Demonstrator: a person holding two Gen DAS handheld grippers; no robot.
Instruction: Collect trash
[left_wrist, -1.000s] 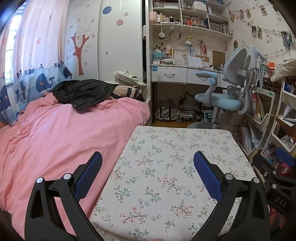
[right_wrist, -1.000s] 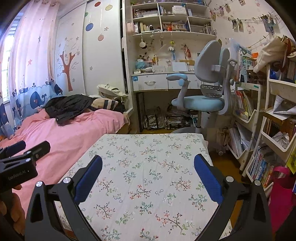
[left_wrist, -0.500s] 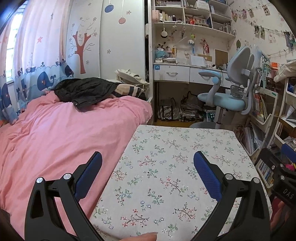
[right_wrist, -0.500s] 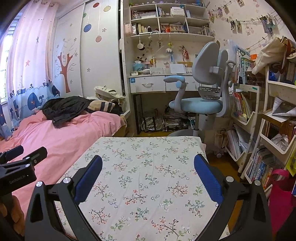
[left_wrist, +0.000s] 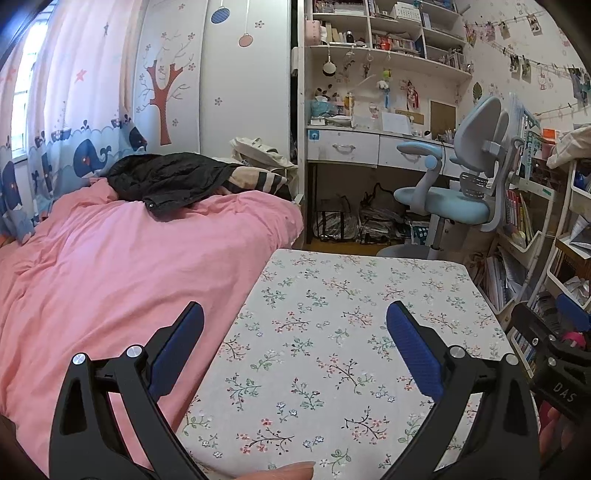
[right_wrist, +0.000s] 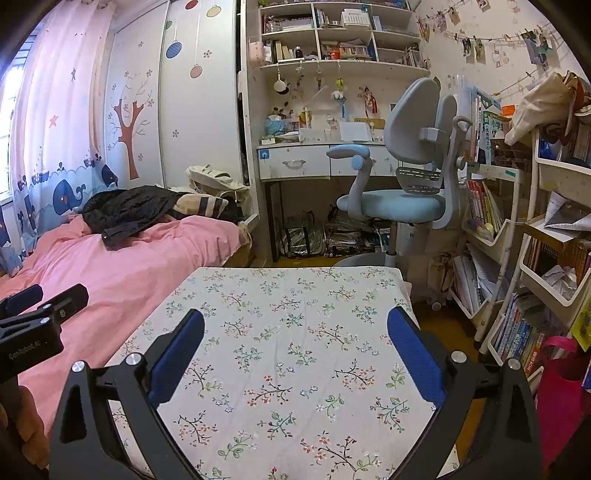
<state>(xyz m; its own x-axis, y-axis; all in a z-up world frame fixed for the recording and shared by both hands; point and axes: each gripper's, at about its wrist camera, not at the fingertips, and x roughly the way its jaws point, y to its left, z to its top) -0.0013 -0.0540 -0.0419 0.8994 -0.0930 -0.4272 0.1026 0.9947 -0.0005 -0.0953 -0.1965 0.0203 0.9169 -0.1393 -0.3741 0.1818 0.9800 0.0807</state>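
No piece of trash shows on the table in either view. My left gripper (left_wrist: 293, 314) is open and empty, held over the near left part of the floral-cloth table (left_wrist: 354, 295). My right gripper (right_wrist: 295, 321) is open and empty over the same table (right_wrist: 295, 295), toward its right side. The right gripper's body shows at the right edge of the left wrist view (left_wrist: 554, 358). The left gripper's body shows at the left edge of the right wrist view (right_wrist: 33, 325).
A bed with a pink cover (left_wrist: 110, 266) and a black jacket (left_wrist: 166, 181) lies left of the table. A blue desk chair (right_wrist: 402, 199) and a desk (right_wrist: 314, 162) stand behind. Shelves full of books (right_wrist: 517, 314) and a red bag (right_wrist: 561, 387) stand at the right.
Both views have shifted slightly, with the table a little lower and the room further up in frame. Both grippers stay open and empty.
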